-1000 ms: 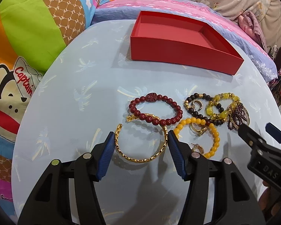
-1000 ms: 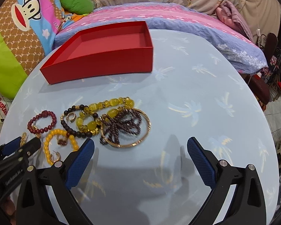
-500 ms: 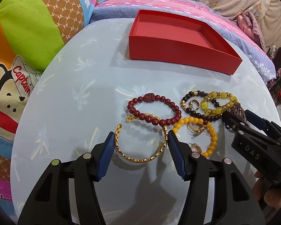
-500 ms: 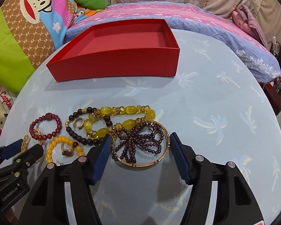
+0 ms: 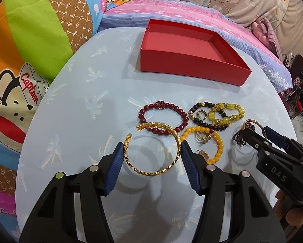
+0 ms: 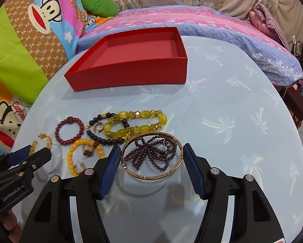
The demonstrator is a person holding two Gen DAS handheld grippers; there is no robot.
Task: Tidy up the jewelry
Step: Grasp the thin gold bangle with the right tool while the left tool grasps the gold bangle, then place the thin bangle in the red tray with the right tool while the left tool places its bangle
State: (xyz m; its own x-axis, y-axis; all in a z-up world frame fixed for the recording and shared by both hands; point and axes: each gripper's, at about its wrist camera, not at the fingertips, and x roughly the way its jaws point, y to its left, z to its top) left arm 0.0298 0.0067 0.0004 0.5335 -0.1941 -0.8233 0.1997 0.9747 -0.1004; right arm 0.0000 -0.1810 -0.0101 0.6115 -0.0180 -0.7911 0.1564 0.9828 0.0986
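My left gripper (image 5: 152, 154) is shut on a gold open bangle (image 5: 151, 173), held a little off the table with its shadow below; one end overlaps the dark red bead bracelet (image 5: 163, 105). My right gripper (image 6: 150, 158) is shut on a rose-gold bangle (image 6: 151, 177) with a purple bead strand (image 6: 151, 151) hanging inside it, also slightly raised. The red box (image 5: 191, 68) stands empty at the far side of the table. In the left wrist view the right gripper (image 5: 258, 133) shows at the right edge.
On the round pale-blue table (image 5: 80, 121) lie a yellow bead bracelet (image 5: 220, 143), a black bead bracelet (image 5: 200, 122), a yellow glass bracelet (image 5: 228, 118) and small gold earrings (image 5: 203, 154). Colourful pillows and a bed border the table's left and far sides.
The right gripper came forward around the rose-gold bangle and its jaws narrowed onto it. Both bangles now hang slightly above the table; the gold one tilted over the red bracelet.
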